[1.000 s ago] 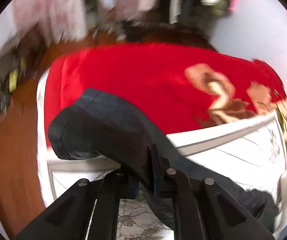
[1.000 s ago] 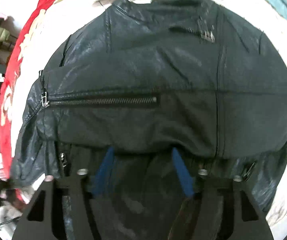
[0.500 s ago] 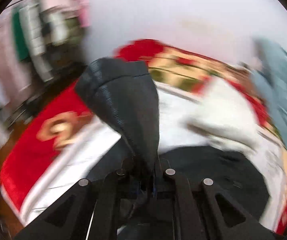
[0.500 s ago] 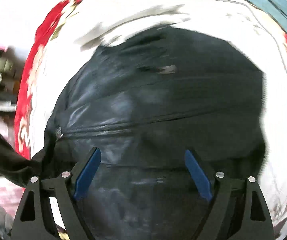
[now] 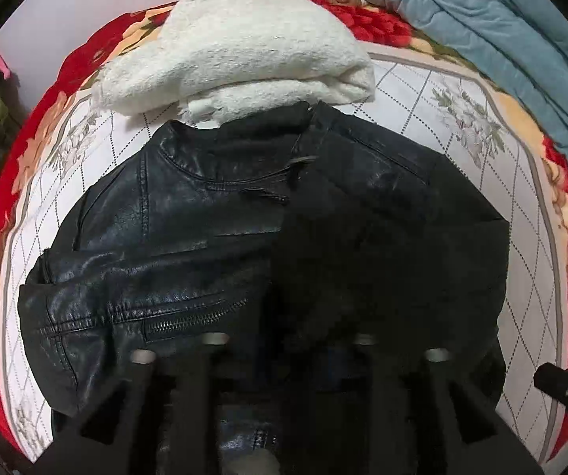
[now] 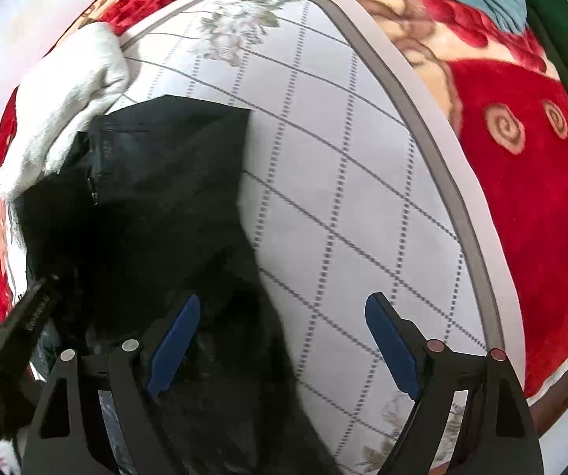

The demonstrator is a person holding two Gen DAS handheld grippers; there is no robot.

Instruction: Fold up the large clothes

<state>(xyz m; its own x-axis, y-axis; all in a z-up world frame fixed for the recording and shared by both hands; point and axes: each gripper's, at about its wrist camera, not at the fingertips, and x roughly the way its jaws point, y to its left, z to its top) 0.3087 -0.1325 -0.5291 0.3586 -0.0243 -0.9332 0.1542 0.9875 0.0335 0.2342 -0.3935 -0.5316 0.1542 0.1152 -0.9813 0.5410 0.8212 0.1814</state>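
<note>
A black leather jacket [image 5: 212, 237] lies on the white quilted bedspread [image 5: 462, 126], collar toward the far side, a sleeve with a zip folded across its front. It also shows in the right wrist view [image 6: 157, 206], at the left. My left gripper [image 5: 288, 360] hangs low over the jacket's near edge; its fingers are dark and blurred against the black cloth. My right gripper [image 6: 280, 348] is open and empty, its left blue pad [image 6: 173, 352] over the jacket's right edge, the right pad [image 6: 391, 352] over the bedspread.
A folded white fleecy garment [image 5: 244, 47] lies just beyond the jacket's collar. A blue padded coat [image 5: 494, 23] is at the far right. A red flowered blanket [image 6: 521, 206] borders the bedspread. The right gripper's tip [image 5: 561, 392] shows at the lower right.
My left gripper swung the lifted sleeve over and down onto the jacket. My right gripper opened, rose off the jacket and moved to its right edge.
</note>
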